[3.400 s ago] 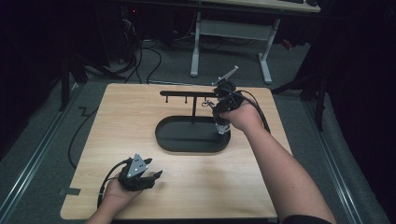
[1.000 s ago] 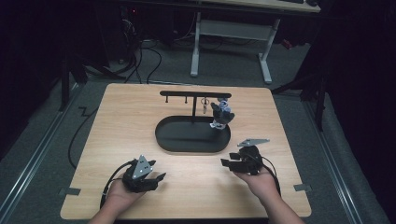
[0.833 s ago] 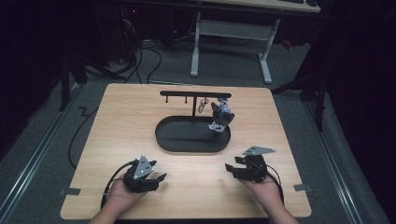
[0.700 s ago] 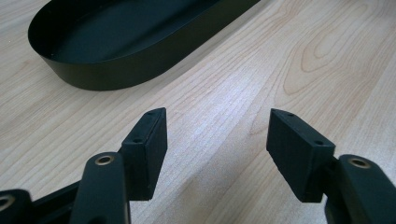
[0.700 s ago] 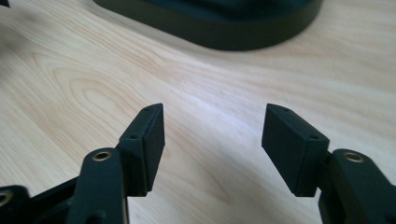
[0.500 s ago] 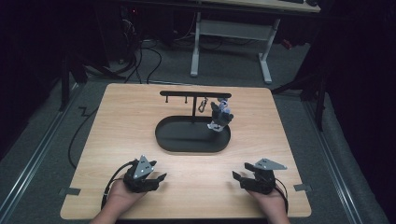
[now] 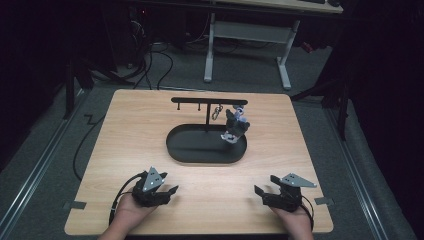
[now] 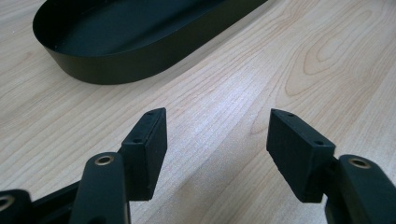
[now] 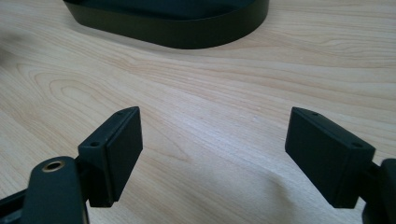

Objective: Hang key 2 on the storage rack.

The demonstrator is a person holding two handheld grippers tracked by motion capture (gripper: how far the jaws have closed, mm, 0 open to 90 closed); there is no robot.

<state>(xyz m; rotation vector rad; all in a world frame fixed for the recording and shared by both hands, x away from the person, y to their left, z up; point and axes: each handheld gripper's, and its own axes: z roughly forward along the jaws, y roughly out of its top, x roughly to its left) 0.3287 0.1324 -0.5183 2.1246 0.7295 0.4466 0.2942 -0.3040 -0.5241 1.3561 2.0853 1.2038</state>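
Two grippers rest low on the table [image 7: 125, 125] at its near edge, the left gripper [image 7: 167, 191] and the right gripper [image 7: 260, 192], both with jaws apart and nothing between them; the right one has just been opening. The small figure keychain [image 7: 236, 125] hangs from the black stand [image 7: 207, 101], above the oval tray [image 7: 205, 150]. I think the risk is small now: a careless knock against the table could swing the keychain off its hook.

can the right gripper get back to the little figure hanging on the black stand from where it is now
Probably yes: the right gripper is open and empty, with bare wooden table between it and the small grey-and-black figure hanging over the black oval tray.
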